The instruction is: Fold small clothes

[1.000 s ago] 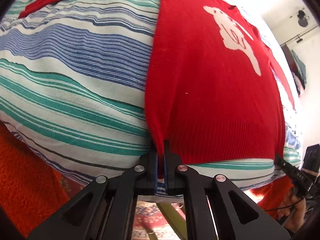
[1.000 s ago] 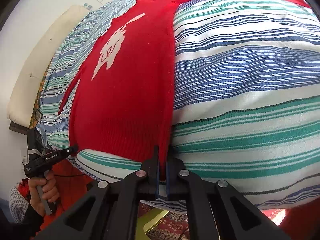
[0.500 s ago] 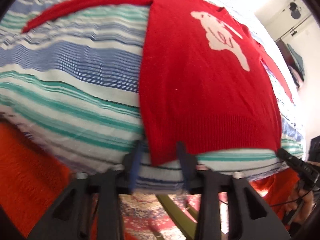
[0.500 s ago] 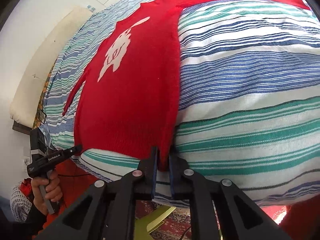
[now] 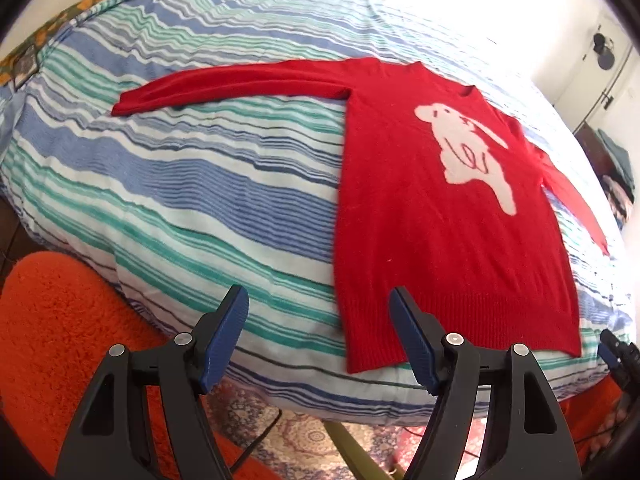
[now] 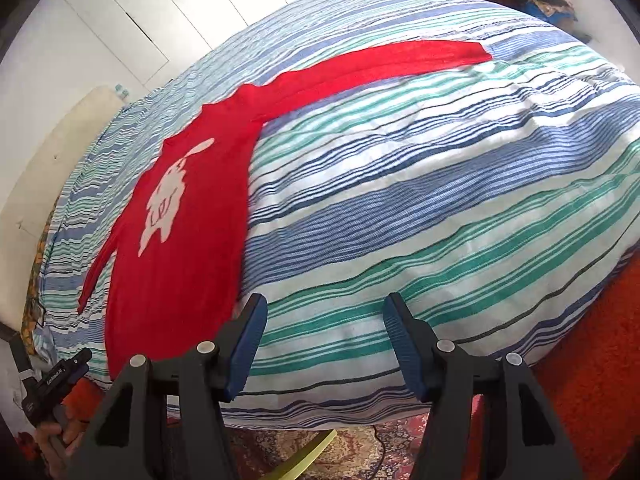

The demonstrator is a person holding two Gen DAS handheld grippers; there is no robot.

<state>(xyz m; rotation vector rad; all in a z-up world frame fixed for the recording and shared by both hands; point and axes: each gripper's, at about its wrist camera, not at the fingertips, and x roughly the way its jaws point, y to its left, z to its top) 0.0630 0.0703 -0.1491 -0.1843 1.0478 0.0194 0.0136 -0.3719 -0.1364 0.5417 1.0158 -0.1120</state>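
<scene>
A small red sweater [image 5: 432, 216] with a white rabbit on its chest lies flat on the striped bedcover [image 5: 192, 200], both sleeves spread out sideways. My left gripper [image 5: 320, 312] hangs above the near edge of the bed beside the hem's left corner; its jaws are opening and nothing is between them. In the right wrist view the red sweater [image 6: 188, 240] lies to the left. My right gripper [image 6: 324, 320] is over bare bedcover [image 6: 440, 220] just right of the hem corner, jaws opening, empty. A hand holding the left gripper's handle [image 6: 52, 384] shows at the lower left.
An orange shaggy rug [image 5: 60, 340] lies left of the bed and a patterned rug [image 5: 312, 440] below it. A yellow-green chair leg [image 6: 304, 460] pokes out under the bed edge. White cupboard doors [image 6: 132, 24] and a padded headboard [image 6: 52, 168] stand behind the bed.
Both grippers have let go of the sweater's hem corners, spread their jaws and drawn up and back. The hem now lies flat on the bedcover.
</scene>
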